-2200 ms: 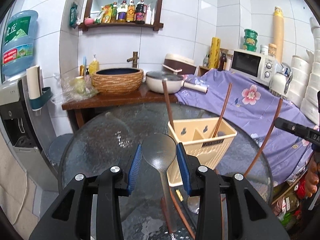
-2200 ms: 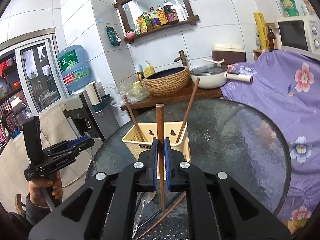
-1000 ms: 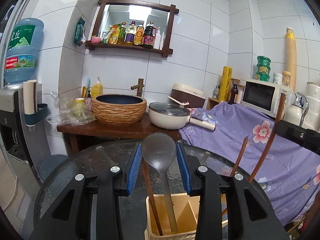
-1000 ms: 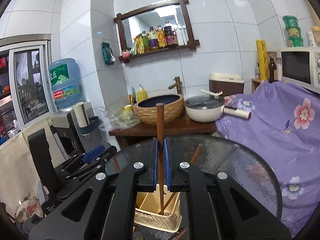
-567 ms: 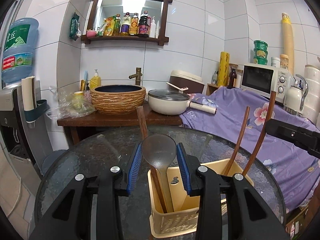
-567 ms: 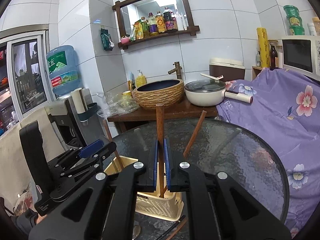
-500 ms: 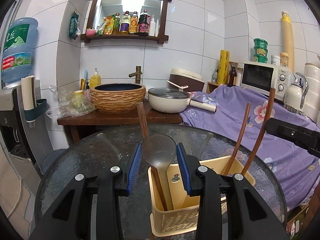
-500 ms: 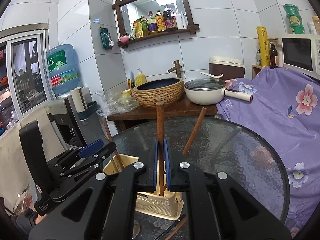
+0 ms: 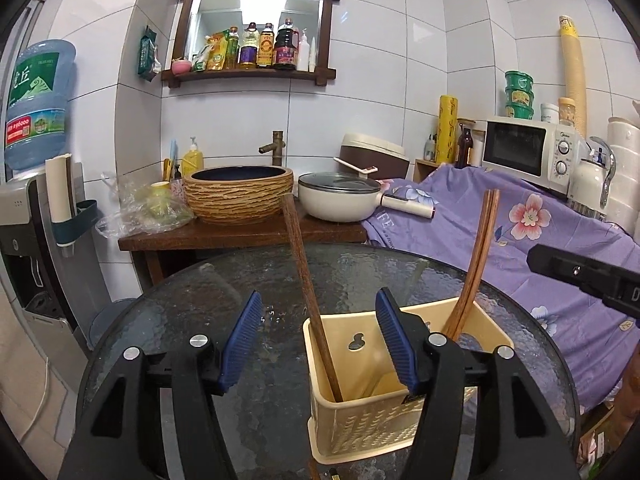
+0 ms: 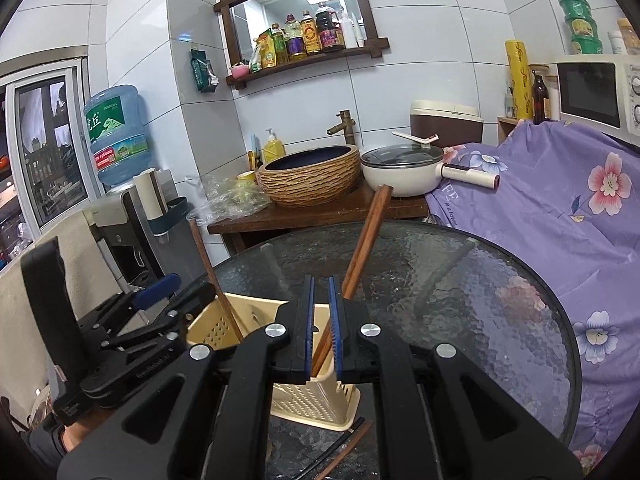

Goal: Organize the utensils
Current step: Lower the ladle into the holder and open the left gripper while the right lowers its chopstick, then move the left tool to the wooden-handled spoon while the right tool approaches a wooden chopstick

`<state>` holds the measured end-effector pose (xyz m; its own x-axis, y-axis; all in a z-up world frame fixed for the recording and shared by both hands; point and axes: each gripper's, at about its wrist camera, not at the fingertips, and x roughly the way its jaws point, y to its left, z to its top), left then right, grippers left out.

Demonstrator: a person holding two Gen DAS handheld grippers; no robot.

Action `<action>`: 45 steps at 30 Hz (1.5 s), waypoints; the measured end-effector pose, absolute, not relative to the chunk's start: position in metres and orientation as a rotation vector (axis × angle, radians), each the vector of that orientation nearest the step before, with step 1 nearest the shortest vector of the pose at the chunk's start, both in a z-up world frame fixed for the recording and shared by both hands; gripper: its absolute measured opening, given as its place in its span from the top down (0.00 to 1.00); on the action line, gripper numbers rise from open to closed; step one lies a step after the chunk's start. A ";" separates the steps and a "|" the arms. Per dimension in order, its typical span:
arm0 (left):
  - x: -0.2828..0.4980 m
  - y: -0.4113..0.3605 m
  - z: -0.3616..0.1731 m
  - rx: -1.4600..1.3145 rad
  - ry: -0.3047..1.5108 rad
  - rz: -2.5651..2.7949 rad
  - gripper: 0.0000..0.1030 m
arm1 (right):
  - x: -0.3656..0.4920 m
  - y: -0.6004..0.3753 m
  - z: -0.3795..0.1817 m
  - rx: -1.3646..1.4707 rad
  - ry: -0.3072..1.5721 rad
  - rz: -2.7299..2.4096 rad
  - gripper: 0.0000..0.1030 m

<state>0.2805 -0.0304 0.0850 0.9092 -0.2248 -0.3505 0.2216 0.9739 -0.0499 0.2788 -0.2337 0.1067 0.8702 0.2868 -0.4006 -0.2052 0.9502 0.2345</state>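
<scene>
A pale yellow utensil basket [image 9: 360,424] stands on the round glass table [image 9: 200,300]. One wooden chopstick [image 9: 306,288] leans in its left compartment, and a pair of chopsticks [image 9: 476,264] leans in its right one. My left gripper [image 9: 318,340] hangs just before the basket, its jaws opening wide with nothing between the blue pads. In the right wrist view my right gripper [image 10: 321,328] sits over the basket [image 10: 216,328]. Its jaws are opening a little, and the leaning chopstick pair [image 10: 362,256] passes loosely through the narrow gap. The left gripper [image 10: 176,290] shows at the left.
Loose chopsticks [image 10: 344,452] lie on the glass near the basket's front. Behind the table stand a wooden side table [image 9: 240,236] with a woven basin [image 9: 238,194] and a lidded pan [image 9: 340,196]. A purple floral cloth [image 9: 520,240] covers the right, and a water dispenser [image 9: 28,216] is at the left.
The spoon has left the left jaws, which have spread wide. The right jaws have parted and their chopstick now leans beside the other in the basket. Both grippers have sunk.
</scene>
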 end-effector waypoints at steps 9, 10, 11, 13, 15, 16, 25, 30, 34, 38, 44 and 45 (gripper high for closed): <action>0.257 0.001 0.083 -0.033 0.404 -0.204 0.23 | 0.247 -0.241 0.081 0.181 0.494 0.217 0.42; 0.255 0.003 0.080 -0.031 0.420 -0.204 0.21 | 0.245 -0.241 0.075 0.178 0.513 0.219 0.42; 0.253 0.007 0.075 -0.024 0.451 -0.206 0.21 | 0.243 -0.240 0.067 0.176 0.540 0.220 0.42; 0.250 0.011 0.067 -0.017 0.493 -0.204 0.21 | 0.239 -0.237 0.053 0.171 0.581 0.220 0.42; 0.247 0.016 0.056 -0.007 0.538 -0.198 0.21 | 0.237 -0.233 0.035 0.167 0.634 0.217 0.42; 0.246 0.019 0.049 -0.004 0.557 -0.192 0.21 | 0.236 -0.232 0.027 0.169 0.661 0.216 0.42; 0.237 0.034 0.004 0.003 0.685 -0.164 0.21 | 0.235 -0.213 -0.026 0.154 0.823 0.207 0.42; 0.234 0.032 -0.012 0.016 0.729 -0.169 0.22 | 0.238 -0.197 -0.045 0.110 0.874 0.187 0.42; 0.231 0.028 -0.022 0.048 0.753 -0.174 0.22 | 0.241 -0.191 -0.053 0.083 0.889 0.166 0.42; 0.231 0.025 -0.028 0.055 0.776 -0.183 0.22 | 0.245 -0.185 -0.059 0.059 0.909 0.156 0.49; 0.229 0.024 -0.033 0.072 0.793 -0.191 0.22 | 0.248 -0.183 -0.063 0.050 0.924 0.141 0.60; 0.228 0.023 -0.034 0.074 0.797 -0.193 0.23 | 0.248 -0.183 -0.063 0.050 0.923 0.137 0.62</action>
<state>0.2281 0.0235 -0.0337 0.6826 -0.1441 -0.7165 0.1997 0.9798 -0.0068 0.2484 -0.1835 -0.0633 0.5952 0.1397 -0.7914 -0.0964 0.9901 0.1022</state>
